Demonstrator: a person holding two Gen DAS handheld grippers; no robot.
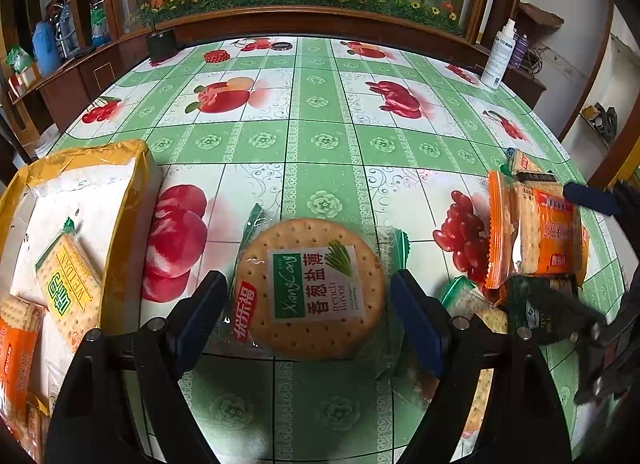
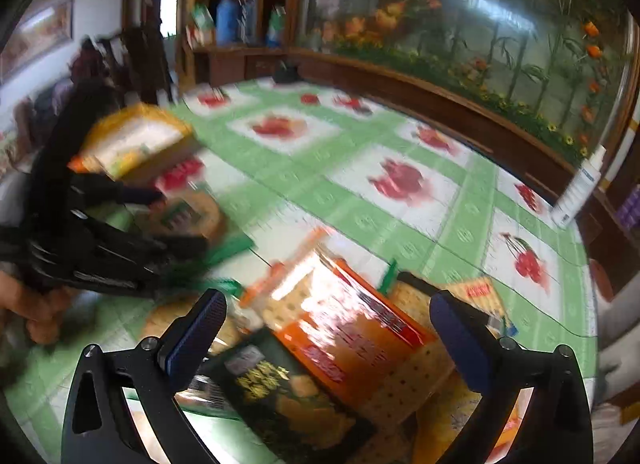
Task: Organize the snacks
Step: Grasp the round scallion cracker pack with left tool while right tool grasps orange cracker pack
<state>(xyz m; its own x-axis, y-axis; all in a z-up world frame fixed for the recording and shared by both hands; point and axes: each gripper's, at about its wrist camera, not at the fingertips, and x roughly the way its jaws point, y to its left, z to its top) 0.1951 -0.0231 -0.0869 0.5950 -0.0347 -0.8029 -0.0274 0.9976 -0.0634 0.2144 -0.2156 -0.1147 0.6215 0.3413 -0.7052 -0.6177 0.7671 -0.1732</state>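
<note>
Right wrist view blurred; orange packet (image 2: 352, 328) legible.

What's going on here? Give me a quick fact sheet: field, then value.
surface: table with green fruit-print cloth
left gripper: open, jaws either side of a round cracker pack
right gripper: open, over an orange cracker pack; view blurred
box: yellow, far left, holds cracker packs
bottle: white, far right table edge
</note>
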